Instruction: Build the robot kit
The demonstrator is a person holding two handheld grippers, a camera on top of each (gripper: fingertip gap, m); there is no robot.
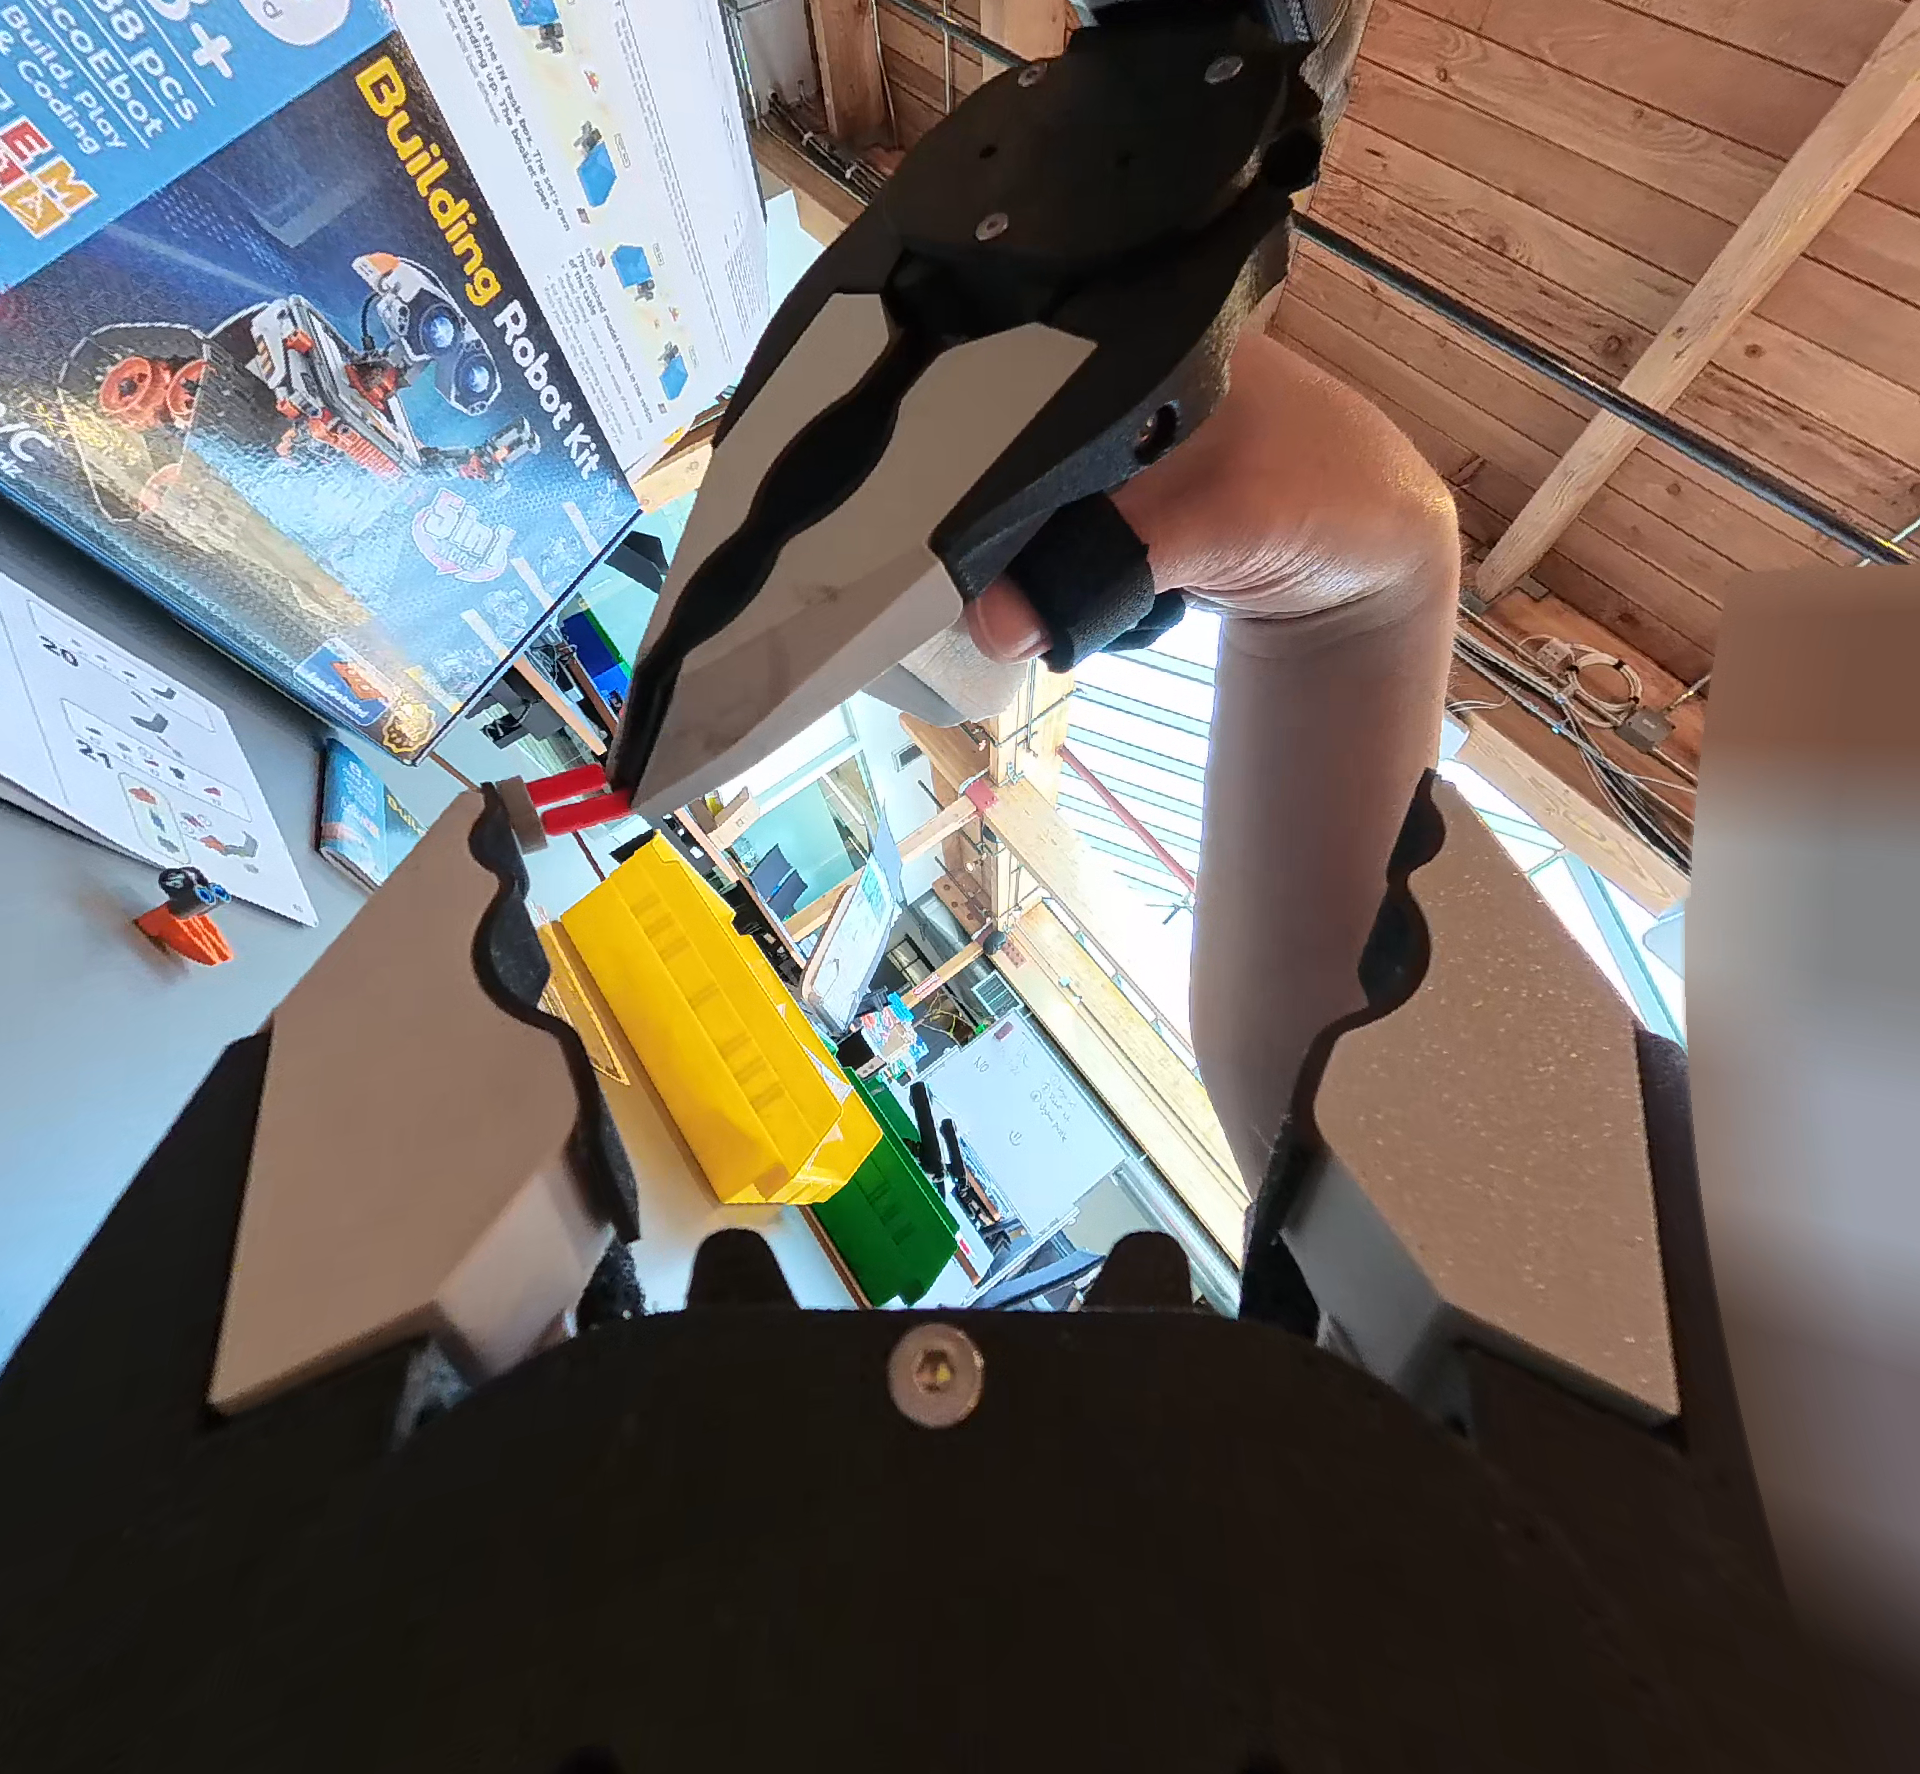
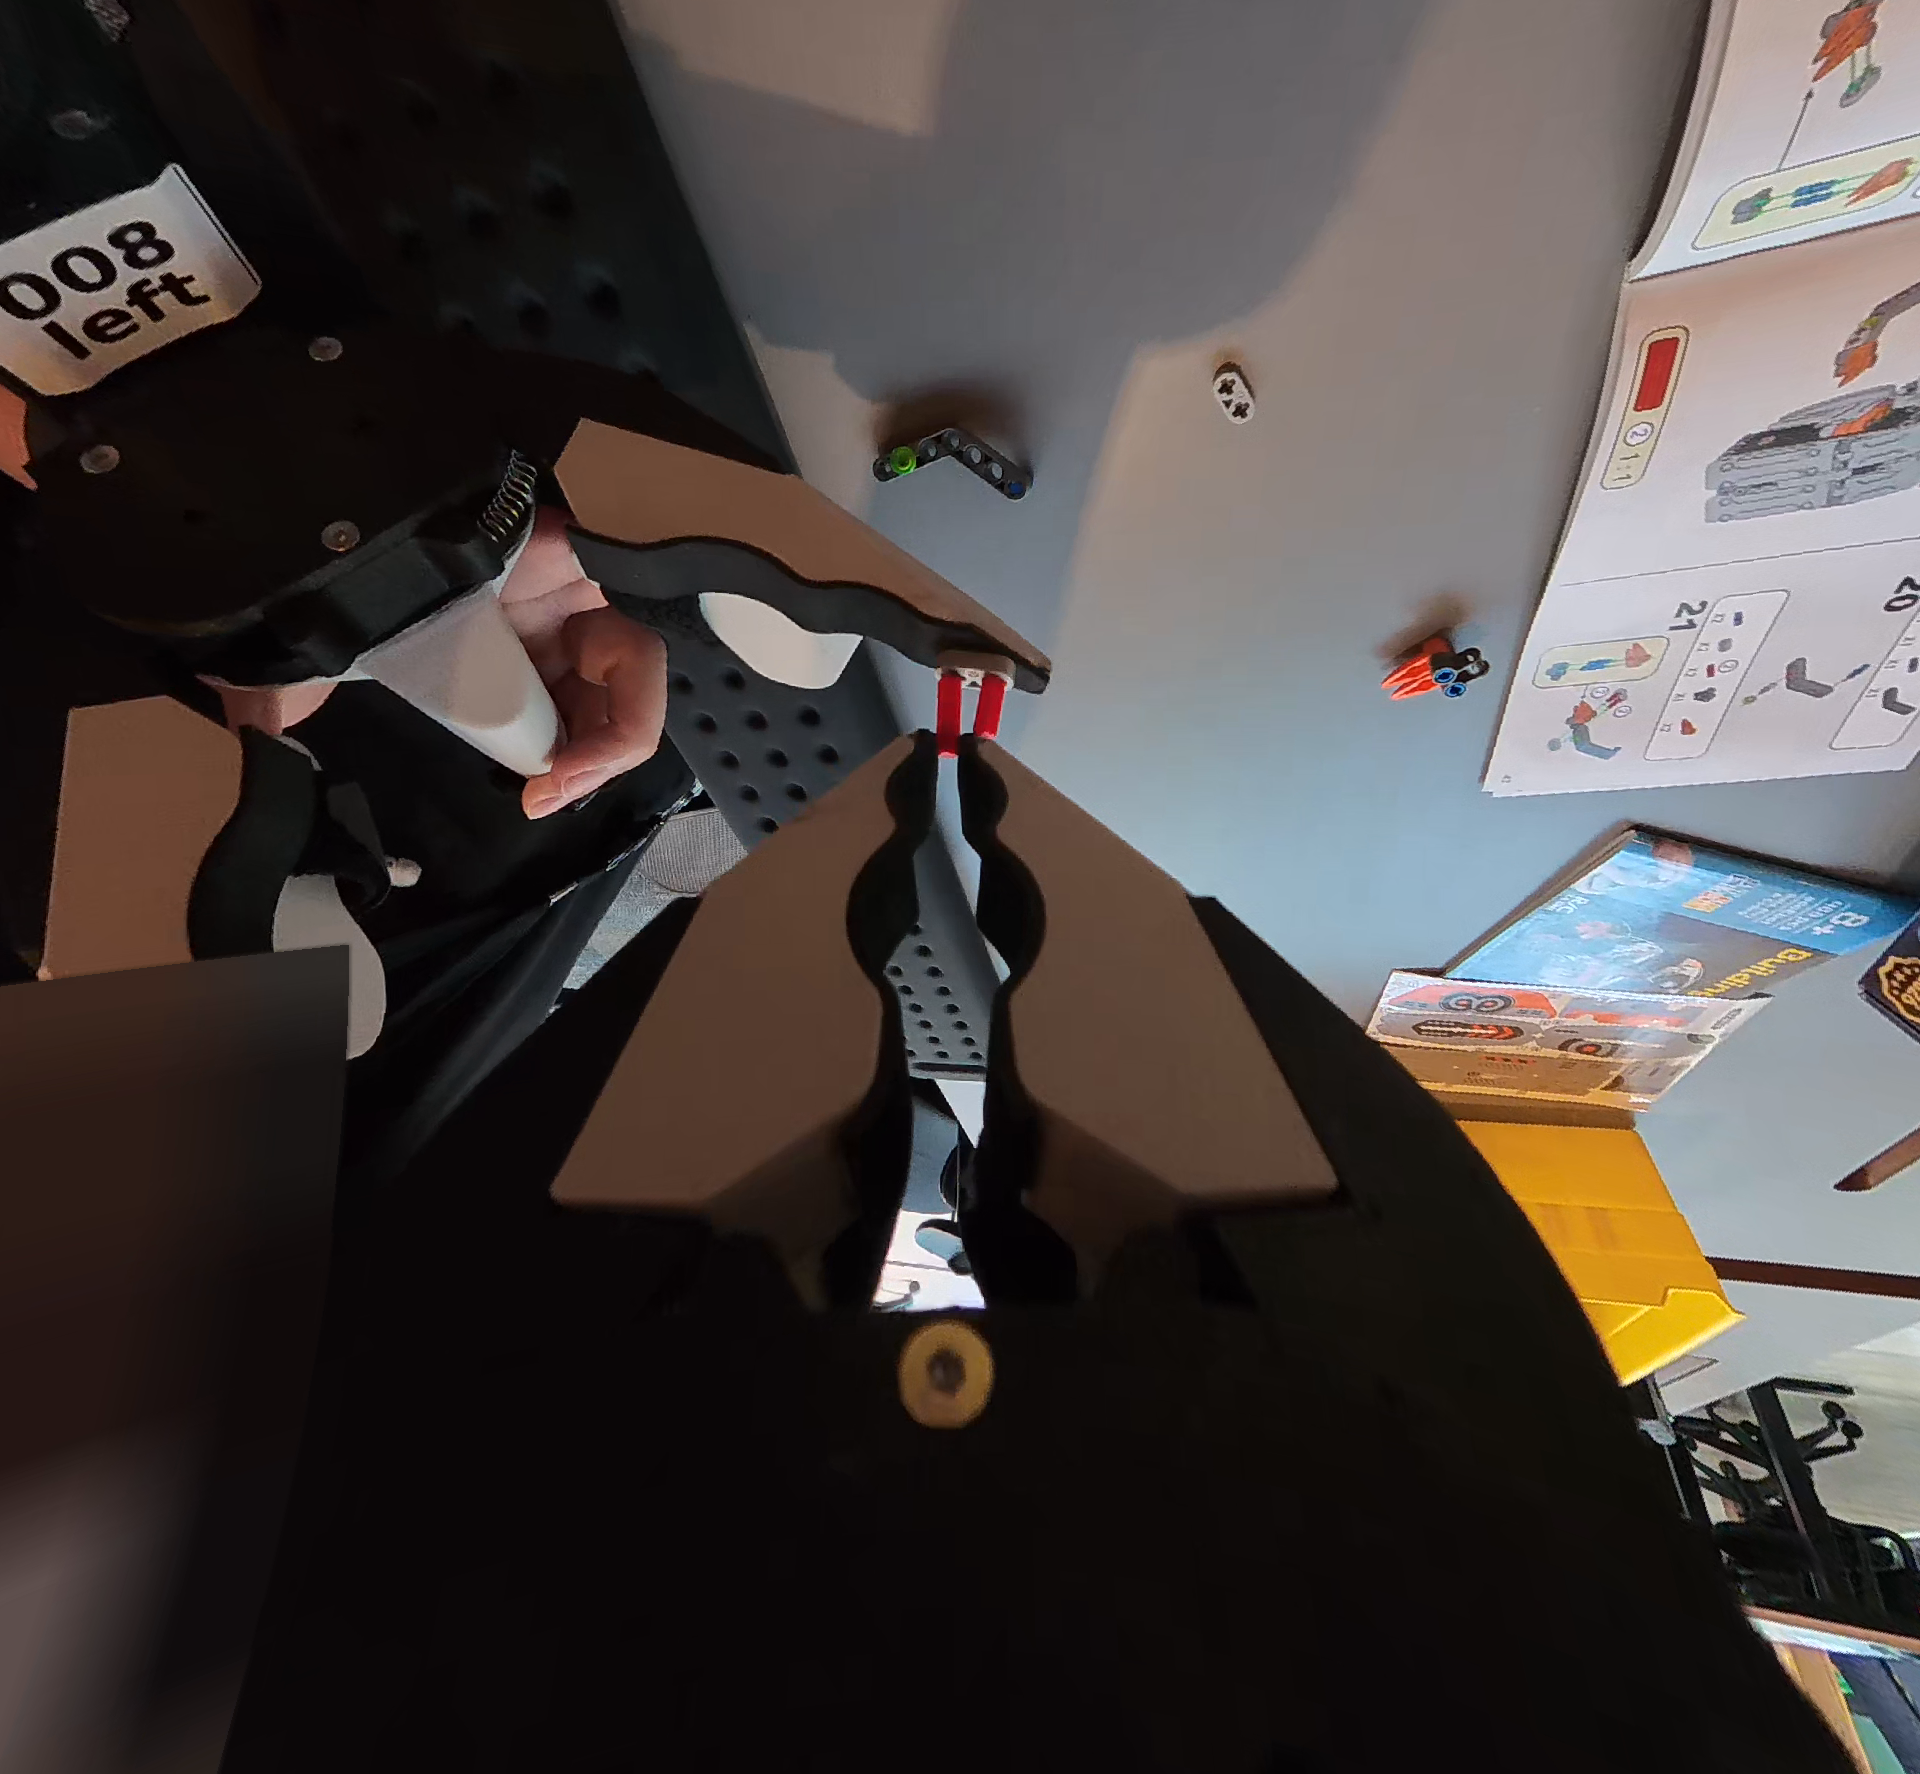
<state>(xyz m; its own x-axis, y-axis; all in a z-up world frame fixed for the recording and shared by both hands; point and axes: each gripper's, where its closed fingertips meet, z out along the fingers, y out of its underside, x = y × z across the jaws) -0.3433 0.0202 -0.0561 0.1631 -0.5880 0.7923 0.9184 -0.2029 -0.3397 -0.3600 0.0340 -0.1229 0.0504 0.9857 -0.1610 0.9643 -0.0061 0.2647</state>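
A small grey connector (image 1: 516,815) carries two red pins (image 1: 571,799). It rests against the inner tip of one finger (image 1: 416,997) of my left gripper (image 1: 961,799), whose jaws stand wide open. My right gripper (image 1: 623,786) comes down from above and is shut on one red pin. In the right wrist view, my right gripper (image 2: 948,745) pinches the left red pin (image 2: 949,714); the connector (image 2: 975,670) sits under the left gripper's finger (image 2: 810,561). All are held above the grey table (image 2: 1247,166).
On the table lie a black angled beam (image 2: 951,457), a small grey piece (image 2: 1233,391), an orange-and-black part (image 2: 1429,670) and an open instruction booklet (image 2: 1714,529). A kit box (image 1: 312,322) stands beside a yellow bin (image 1: 717,1028) and a green bin (image 1: 894,1215). Between my left fingertips and the small grey piece (image 2: 1233,391) there is roughly 12 centimetres.
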